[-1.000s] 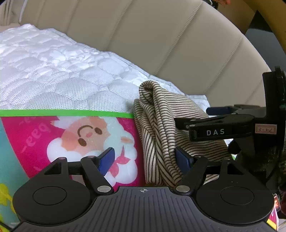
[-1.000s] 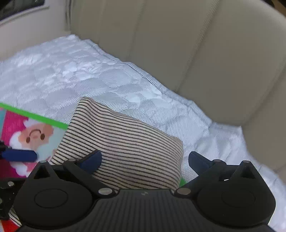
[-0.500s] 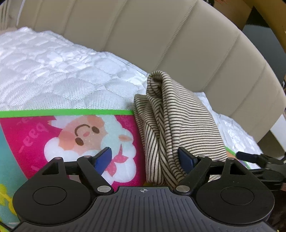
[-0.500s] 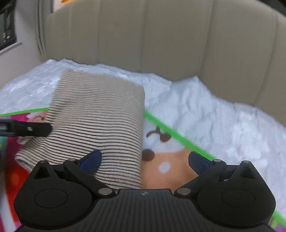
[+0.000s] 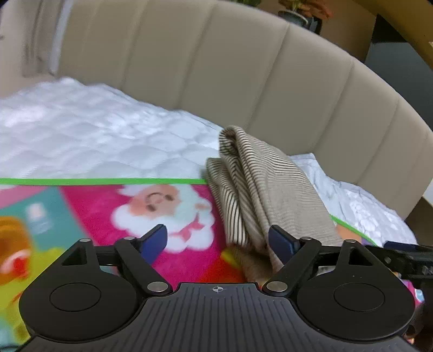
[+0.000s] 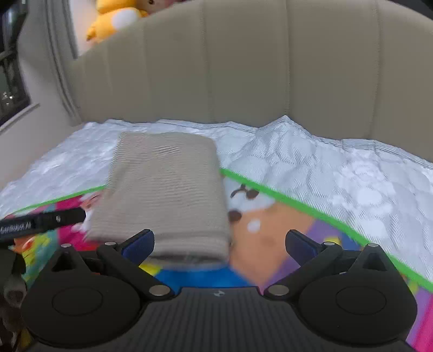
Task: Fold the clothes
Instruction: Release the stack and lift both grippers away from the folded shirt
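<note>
The left gripper (image 5: 217, 241) has its two blue fingers spread wide apart and holds nothing. The right finger (image 5: 281, 241) sits right by the near edge of the folded striped shirt (image 5: 259, 186); I cannot tell if it touches. The shirt lies ahead and to the right of this gripper. It is folded into a thick bundle, and its folds stack up on the side that faces the camera.

The right gripper (image 6: 219, 242) is also wide open and empty. In its view the shirt (image 6: 165, 189) lies just ahead and to the left, with its near end close to the left finger (image 6: 138, 243). The picture is blurry here. The tip of the left gripper (image 6: 46, 220) pokes in from the left, beside the shirt.

The shirt rests on a bright play mat (image 5: 94, 211) with a green border and cartoon pictures. Its far end reaches over the green border onto the white quilted mattress (image 5: 81, 140). Behind that stands a tan padded headboard (image 5: 216, 67). A yellow stuffed toy (image 6: 113, 19) peeks over the top of the headboard.
</note>
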A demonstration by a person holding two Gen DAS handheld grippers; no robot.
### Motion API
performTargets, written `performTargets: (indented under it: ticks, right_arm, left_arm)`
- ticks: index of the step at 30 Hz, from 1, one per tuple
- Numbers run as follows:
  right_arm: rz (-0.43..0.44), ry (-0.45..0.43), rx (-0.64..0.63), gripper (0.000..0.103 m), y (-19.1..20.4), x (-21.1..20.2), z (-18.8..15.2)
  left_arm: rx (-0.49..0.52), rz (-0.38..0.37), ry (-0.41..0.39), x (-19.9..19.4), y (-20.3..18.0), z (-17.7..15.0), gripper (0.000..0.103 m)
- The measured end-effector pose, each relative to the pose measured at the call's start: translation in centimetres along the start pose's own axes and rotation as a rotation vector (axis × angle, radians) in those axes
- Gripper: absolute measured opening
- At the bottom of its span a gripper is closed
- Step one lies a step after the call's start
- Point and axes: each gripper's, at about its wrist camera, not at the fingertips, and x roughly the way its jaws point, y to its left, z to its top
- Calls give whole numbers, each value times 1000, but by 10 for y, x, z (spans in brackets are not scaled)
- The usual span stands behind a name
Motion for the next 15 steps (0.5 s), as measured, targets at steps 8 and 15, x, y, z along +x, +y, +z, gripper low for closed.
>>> performTargets:
  ticks: [8, 15]
  right_arm:
    - [66, -51, 18, 103, 6, -69, -37]
    - [89, -83, -25, 103, 10, -85, -62]
  left_arm:
    - [56, 100, -19, -98, -43, -54, 103]
    - [109, 137, -57, -111, -67, -85, 103]
